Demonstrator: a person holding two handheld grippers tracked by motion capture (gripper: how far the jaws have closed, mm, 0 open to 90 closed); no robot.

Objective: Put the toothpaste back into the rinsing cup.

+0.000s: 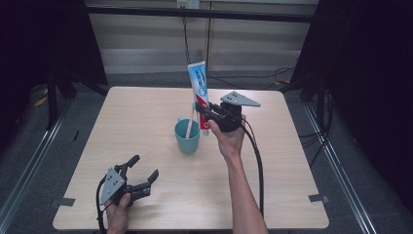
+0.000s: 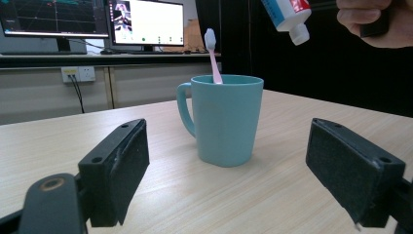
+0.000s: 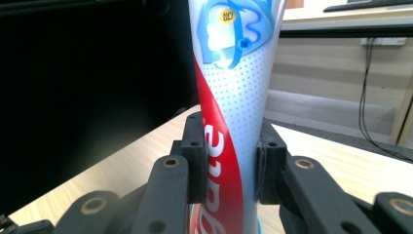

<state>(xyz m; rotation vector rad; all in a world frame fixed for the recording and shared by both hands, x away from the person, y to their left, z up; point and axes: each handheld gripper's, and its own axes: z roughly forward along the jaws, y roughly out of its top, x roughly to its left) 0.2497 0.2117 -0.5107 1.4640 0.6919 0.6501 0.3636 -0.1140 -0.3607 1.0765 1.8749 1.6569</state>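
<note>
A teal mug [image 1: 187, 137] [image 2: 228, 118] stands near the table's middle with a pink toothbrush [image 1: 190, 123] [image 2: 213, 56] leaning in it, bristles up. My right gripper [image 1: 204, 114] [image 3: 229, 163] is shut on a white, blue and red toothpaste tube [image 1: 200, 93] [image 3: 231, 97], held upright with its cap [image 2: 299, 34] pointing down, just right of and above the mug's rim. My left gripper [image 1: 141, 170] [image 2: 226, 170] rests low near the table's front left, open, jaws wide apart and facing the mug, nothing between them.
The wooden table [image 1: 146, 112] carries nothing else. Monitors [image 2: 146, 22] and a wall socket [image 2: 78, 74] stand behind it. Black cables [image 1: 255, 161] trail from both grippers, and dark curtains flank the sides.
</note>
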